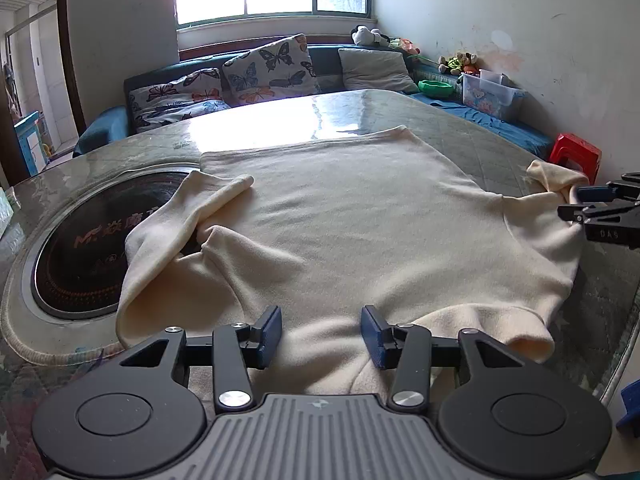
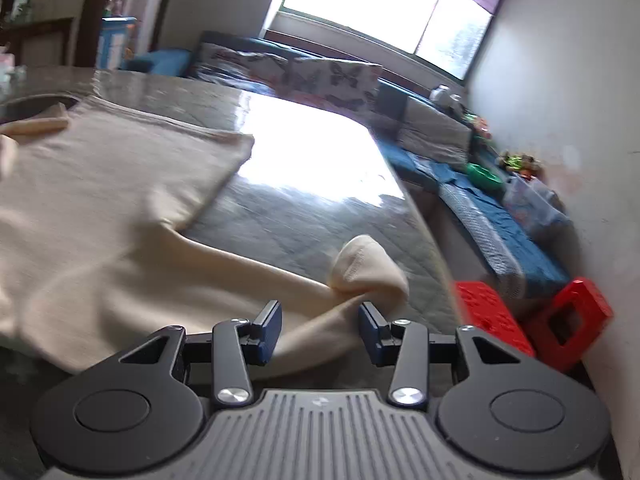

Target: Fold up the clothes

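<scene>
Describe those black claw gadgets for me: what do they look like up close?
Each gripper, left gripper and right gripper, has matte black linkage arms with silver screws, two round black discs, a ribbed grey centre plate with a small logo, and dark blue ribbed pads on its fingers. No cables or sleeves show.

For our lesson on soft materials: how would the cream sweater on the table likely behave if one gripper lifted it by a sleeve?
The sweater already lies in soft wrinkles, so it would probably sag, not hold shape. The sleeve looks bunched and would likely stretch out first. The glossy table may let the rest slide.
</scene>
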{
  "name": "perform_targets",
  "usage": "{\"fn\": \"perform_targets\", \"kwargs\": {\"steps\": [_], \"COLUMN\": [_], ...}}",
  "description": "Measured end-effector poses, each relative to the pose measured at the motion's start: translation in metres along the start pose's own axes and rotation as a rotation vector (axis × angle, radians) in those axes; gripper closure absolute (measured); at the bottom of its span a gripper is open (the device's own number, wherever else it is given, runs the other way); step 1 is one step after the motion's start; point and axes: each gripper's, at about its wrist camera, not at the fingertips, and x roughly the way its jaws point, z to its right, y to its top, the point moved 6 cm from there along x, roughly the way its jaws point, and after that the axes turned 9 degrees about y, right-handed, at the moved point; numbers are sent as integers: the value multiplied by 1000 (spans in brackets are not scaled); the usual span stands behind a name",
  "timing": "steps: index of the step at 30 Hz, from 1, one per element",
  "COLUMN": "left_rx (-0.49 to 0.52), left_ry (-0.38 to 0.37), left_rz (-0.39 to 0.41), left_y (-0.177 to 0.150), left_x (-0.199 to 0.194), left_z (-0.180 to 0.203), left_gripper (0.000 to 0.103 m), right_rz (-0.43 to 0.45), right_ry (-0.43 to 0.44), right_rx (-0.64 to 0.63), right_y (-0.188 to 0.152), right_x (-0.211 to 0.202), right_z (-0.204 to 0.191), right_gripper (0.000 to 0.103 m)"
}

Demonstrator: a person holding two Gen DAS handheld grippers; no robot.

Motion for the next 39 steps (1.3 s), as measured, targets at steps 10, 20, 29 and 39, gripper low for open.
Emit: {"fn": "perform_targets", "kwargs": {"steps": [10, 20, 29, 39], "left_rx": [-2, -31, -73, 13], "left_ry": [0, 0, 132, 239], "left_rz": [1, -11, 35, -13], "left_y": [0, 11, 54, 82], "left_x": [0, 1, 24, 87], "left_z": [0, -8, -43, -46], "left_gripper": [53, 52, 54, 66], "right_rz": [5, -16, -28, -28], "right_ry": [-160, 22, 38, 44], "right_rx": [131, 143, 154, 158], "right_y": [0, 3, 4, 6], "right_x": [0, 20, 23, 27], "right_z": [61, 42, 43, 42], "right_gripper": [57, 53, 49, 49]}}
